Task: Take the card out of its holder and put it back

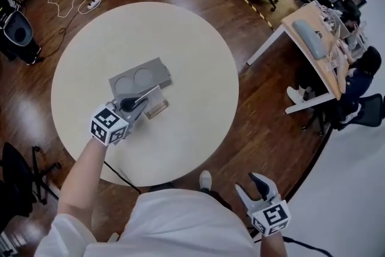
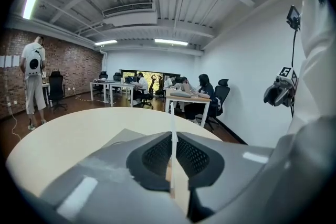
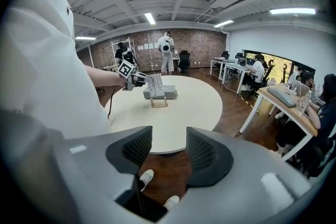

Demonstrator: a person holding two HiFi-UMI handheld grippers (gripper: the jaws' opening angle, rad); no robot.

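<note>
My left gripper (image 1: 139,103) is shut on a thin pale card (image 1: 150,95) over the round table. In the left gripper view the card (image 2: 171,120) stands edge-on, pinched between the two black pads. The right gripper view shows the card (image 3: 156,85) tilted and lifted just above the small wooden holder (image 3: 159,103). In the head view that holder (image 1: 158,109) sits right beside the left jaws. My right gripper (image 1: 258,185) hangs off the table by my right side, open with nothing between its fingers (image 3: 169,152).
A grey block (image 1: 140,77) with two round recesses lies just behind the holder on the beige round table (image 1: 198,57). Desks with seated people (image 1: 355,72) stand to the right. A black stand (image 1: 18,33) and a chair (image 1: 24,174) are on the left.
</note>
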